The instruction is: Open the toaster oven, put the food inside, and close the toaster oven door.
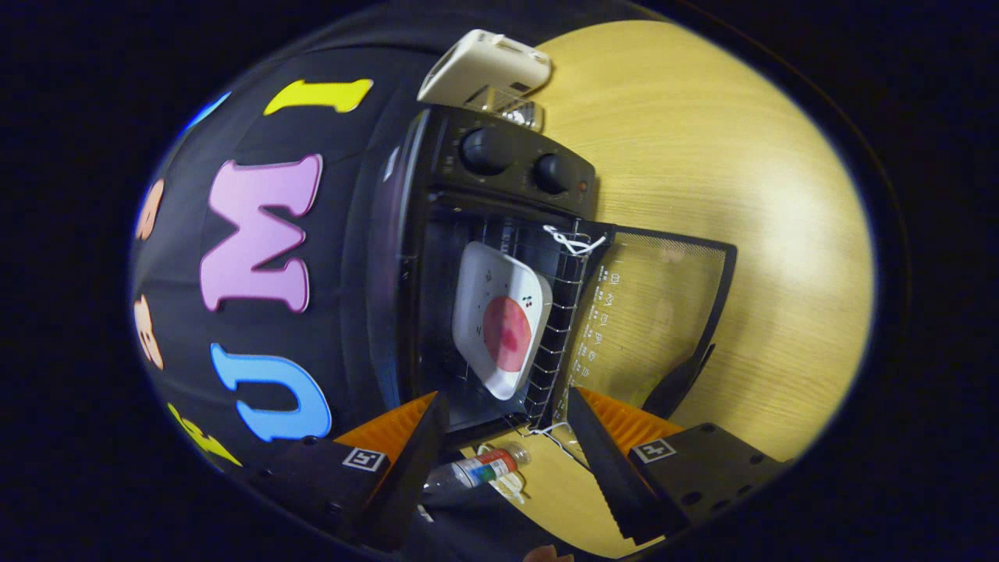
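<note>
The black toaster oven (499, 172) appears rolled sideways in the gripper view, its two knobs at the top. Its glass door (655, 312) lies folded down flat on the wooden table. Inside, a white square plate (480, 312) with a round pink slice of food (507, 334) rests on the pulled-out wire rack (556, 343). My gripper (507, 425) is open, with its two fingers spread wide and nothing between them. It hovers just in front of the oven's mouth, a short way back from the plate.
A small bottle (478, 470) with a coloured label lies on the table between the fingers, close to the camera. A white box-shaped appliance (485, 66) stands beyond the oven. The wooden table (741, 172) stretches off past the door. White string (574, 242) is tied on the rack's corner.
</note>
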Action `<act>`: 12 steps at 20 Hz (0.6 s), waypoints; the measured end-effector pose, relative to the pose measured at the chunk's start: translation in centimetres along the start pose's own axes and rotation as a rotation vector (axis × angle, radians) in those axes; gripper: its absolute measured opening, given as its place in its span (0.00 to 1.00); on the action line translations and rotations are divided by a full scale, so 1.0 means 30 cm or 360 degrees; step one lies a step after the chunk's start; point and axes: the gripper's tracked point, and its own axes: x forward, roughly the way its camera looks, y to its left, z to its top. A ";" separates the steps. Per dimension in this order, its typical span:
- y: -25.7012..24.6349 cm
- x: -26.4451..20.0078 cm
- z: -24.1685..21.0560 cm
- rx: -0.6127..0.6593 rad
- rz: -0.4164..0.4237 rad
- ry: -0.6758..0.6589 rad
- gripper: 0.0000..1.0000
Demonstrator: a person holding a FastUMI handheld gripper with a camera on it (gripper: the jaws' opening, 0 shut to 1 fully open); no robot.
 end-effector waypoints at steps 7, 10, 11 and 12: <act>-0.076 -0.235 -0.142 -0.0875 -0.0035 0.0118 0.98; -0.188 -0.261 -0.116 -0.1391 -0.0183 0.0070 0.98; -0.229 -0.267 -0.101 -0.1552 -0.0246 0.0062 0.98; -0.271 -0.268 -0.102 -0.1663 -0.0296 0.0070 0.98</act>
